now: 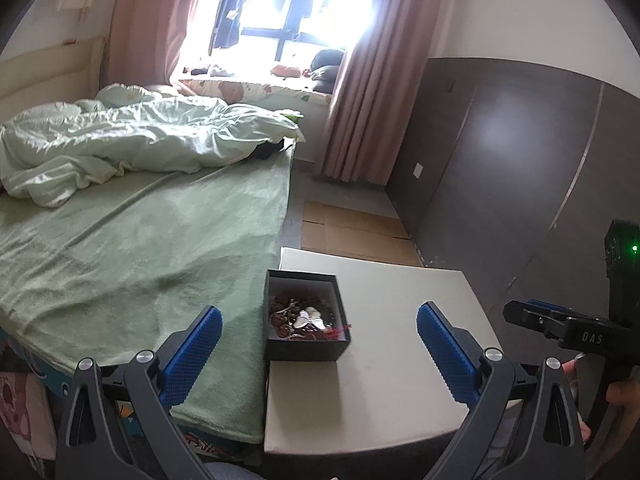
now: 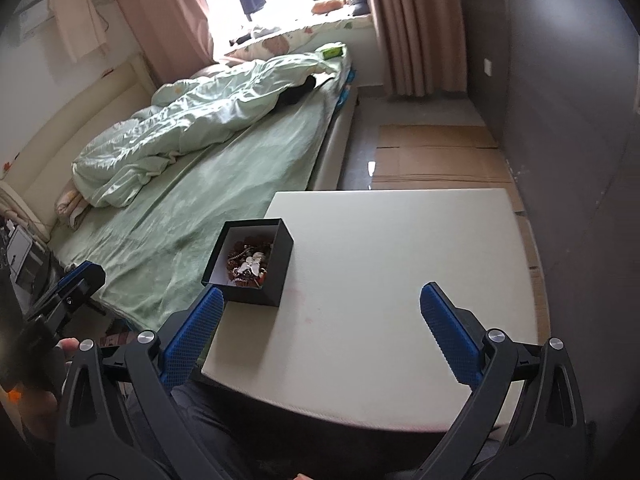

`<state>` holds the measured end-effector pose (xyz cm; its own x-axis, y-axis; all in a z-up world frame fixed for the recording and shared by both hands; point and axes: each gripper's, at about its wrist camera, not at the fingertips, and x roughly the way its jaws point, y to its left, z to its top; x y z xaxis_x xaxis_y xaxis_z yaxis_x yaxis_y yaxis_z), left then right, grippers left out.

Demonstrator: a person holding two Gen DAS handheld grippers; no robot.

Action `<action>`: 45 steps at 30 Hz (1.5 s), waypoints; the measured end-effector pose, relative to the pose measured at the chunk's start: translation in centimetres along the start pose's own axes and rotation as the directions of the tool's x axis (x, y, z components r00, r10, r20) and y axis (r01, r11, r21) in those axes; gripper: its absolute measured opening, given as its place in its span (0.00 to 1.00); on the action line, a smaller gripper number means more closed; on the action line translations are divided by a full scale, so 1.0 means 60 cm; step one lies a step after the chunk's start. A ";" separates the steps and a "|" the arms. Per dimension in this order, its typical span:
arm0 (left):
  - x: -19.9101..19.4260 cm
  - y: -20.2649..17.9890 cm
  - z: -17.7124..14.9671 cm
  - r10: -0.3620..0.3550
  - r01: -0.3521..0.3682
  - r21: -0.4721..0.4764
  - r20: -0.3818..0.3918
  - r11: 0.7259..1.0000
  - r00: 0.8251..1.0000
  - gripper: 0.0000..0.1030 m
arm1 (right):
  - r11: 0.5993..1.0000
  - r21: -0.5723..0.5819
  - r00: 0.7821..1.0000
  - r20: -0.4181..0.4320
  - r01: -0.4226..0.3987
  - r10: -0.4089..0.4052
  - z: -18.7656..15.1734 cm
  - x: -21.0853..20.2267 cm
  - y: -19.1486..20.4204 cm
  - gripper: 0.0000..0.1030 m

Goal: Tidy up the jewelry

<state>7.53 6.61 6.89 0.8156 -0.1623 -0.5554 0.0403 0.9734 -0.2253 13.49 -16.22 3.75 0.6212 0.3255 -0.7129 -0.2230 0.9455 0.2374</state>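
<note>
Showing left view only: curtain hook (image 1: 451,86)

My left hand-held gripper (image 1: 318,350) low in frame, jaws spread wide and empty, my right hand-held gripper (image 2: 322,334) likewise wide, nothing gripped, both angled downward

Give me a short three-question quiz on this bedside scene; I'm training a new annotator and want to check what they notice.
1. True or false: the black jewelry box has its lid on.
2. Where does the box stand on the white table?
A. at the edge next to the bed
B. in the middle
C. at the edge by the dark wall
3. Fill in: neither the left hand-held gripper nor the right hand-held gripper holds anything; both have their jaws ____.

Key: 1. False, it is open, with a white butterfly piece on top of the tangled jewelry. 2. A, beside the green bed sheet. 3. open.
</note>
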 end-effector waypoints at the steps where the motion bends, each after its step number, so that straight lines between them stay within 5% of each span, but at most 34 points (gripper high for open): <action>1: -0.007 -0.006 -0.002 0.000 -0.001 0.006 0.004 1.000 1.000 0.92 | 1.000 0.005 1.000 0.005 0.002 -0.002 -0.004 -0.009 -0.003 0.96; 15: -0.145 -0.092 -0.041 0.019 -0.033 0.123 0.112 0.992 0.993 0.92 | 0.996 0.018 0.983 0.160 0.088 -0.090 -0.085 -0.169 -0.018 0.96; 24: -0.202 -0.136 -0.108 0.002 -0.023 0.162 0.128 0.986 0.992 0.92 | 0.991 0.058 0.974 0.184 0.124 -0.133 -0.169 -0.230 -0.039 0.96; 45: -0.234 -0.155 -0.168 -0.005 -0.022 0.162 0.164 0.986 0.987 0.92 | 0.987 0.064 0.962 0.222 0.147 -0.158 -0.241 -0.255 -0.041 0.95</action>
<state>-10.10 -1.82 8.73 0.8988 -0.1388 -0.4158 0.1158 0.9900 -0.0803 -6.31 -23.66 4.52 0.7994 0.1668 -0.5772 -0.0807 0.9818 0.1718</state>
